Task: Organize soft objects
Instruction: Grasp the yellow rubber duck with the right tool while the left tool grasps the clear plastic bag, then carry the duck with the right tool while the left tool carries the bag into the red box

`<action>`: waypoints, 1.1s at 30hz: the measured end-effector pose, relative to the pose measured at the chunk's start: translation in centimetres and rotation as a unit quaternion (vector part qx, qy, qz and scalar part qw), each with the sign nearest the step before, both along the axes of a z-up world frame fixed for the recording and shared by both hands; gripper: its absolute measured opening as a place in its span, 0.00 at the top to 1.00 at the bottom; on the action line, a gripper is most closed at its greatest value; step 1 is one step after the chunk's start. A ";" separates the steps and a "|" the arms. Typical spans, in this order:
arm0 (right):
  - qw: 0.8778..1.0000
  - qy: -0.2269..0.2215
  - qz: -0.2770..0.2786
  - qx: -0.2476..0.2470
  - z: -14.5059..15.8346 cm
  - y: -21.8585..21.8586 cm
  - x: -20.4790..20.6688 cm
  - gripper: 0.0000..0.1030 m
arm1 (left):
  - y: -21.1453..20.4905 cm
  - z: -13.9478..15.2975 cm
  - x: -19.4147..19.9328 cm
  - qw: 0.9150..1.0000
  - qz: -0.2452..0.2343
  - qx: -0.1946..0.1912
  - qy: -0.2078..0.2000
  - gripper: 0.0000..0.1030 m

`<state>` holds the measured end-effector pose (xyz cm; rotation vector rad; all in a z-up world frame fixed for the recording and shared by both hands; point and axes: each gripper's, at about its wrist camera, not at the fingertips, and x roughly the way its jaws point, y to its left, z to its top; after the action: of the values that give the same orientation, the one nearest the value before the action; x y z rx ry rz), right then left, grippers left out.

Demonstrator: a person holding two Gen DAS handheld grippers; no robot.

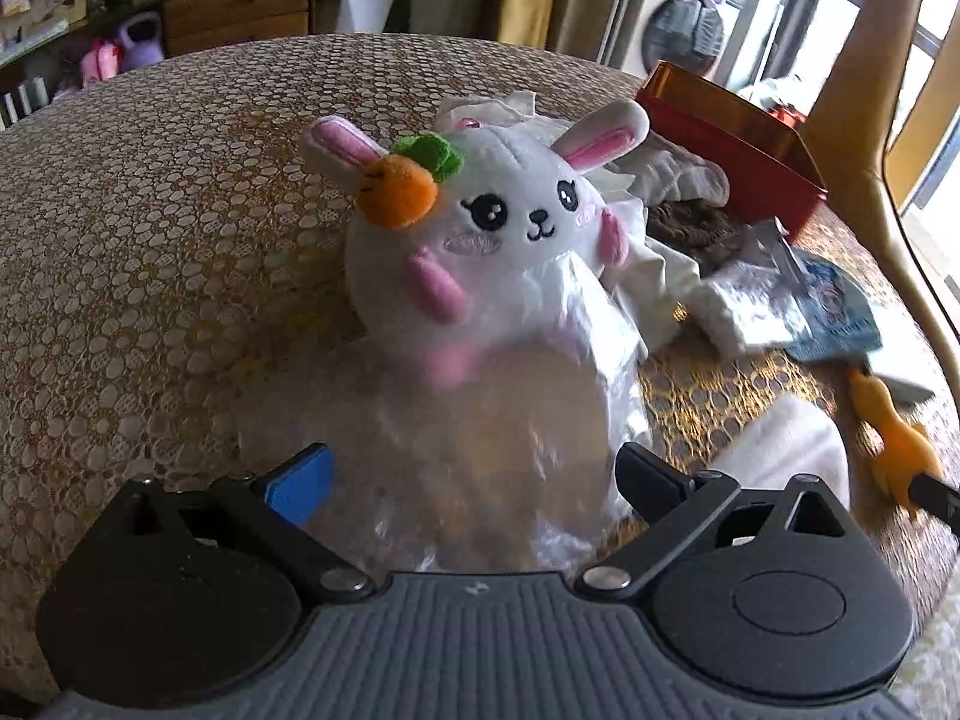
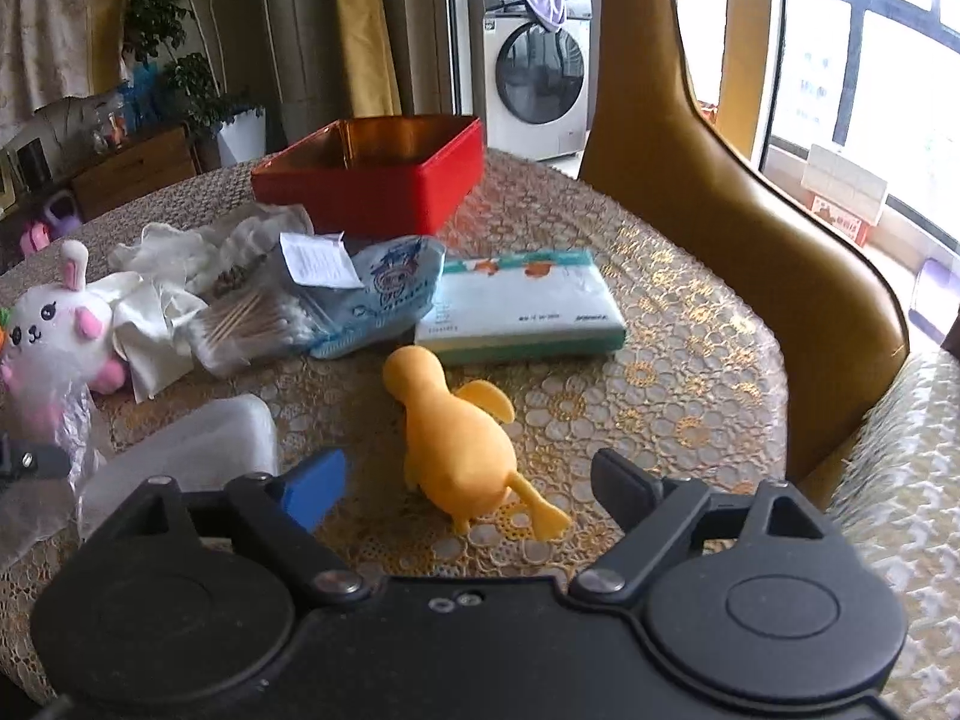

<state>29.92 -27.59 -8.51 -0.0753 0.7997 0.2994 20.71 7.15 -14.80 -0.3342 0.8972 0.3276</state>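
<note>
Left tongs (image 1: 474, 480): spread wide, their fingers either side of the clear bag (image 1: 480, 468) that wrapped the lower half of the bunny (image 1: 480, 228); whether a finger touched the film could not be told.
Right tongs (image 2: 468, 486): spread, empty, low over the desk (image 2: 690, 384) with the duck (image 2: 456, 438) between the fingers, its tail end nearest the camera.
Bunny: in the left view at 12 o'clock from the tongs, face up and looking toward the camera, a plush carrot (image 1: 399, 189) by one ear, lying partly on white cloths (image 1: 666, 168).
Box: the red box (image 2: 384, 180) stood open at the far side, about 1 o'clock from the bunny and 11 o'clock from the duck — probably the place for the soft things.
Step in hand: likely a grasp on each toy. For the bunny, closing on plush rather than loose film would hold better, since the slick bag could slide off. For the duck, pinching across the thick body, not a wing or foot, seemed safest.
Clutter: cotton swabs (image 2: 252, 324), a blue pouch (image 2: 384, 300) and a tissue pack (image 2: 522, 306) lay between duck and box — the carry would need to go over them.
Surface: a round desk under a gold lace-patterned cover.
Room: a tan chair (image 2: 738, 192) at 2 o'clock, a washing machine (image 2: 534, 72) beyond, bright windows, potted plants.
</note>
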 end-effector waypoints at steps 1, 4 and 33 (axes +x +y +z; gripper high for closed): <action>1.000 0.002 0.002 -0.001 -0.2 0.1 0.1 0.14 | -0.2 -0.2 0.4 1.000 0.002 0.008 0.004 0.02; 1.000 0.009 0.009 -0.006 -0.7 0.4 0.6 0.14 | -0.7 -0.6 1.1 1.000 0.003 0.028 0.007 0.03; 0.999 -0.042 0.008 0.010 1.5 -0.9 -1.1 0.71 | -0.5 3.4 -2.5 0.998 -0.048 0.037 -0.028 0.87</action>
<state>28.82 -28.49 -7.03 -0.0746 0.7118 0.3186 18.19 6.67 -11.44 -0.2306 0.8401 0.2603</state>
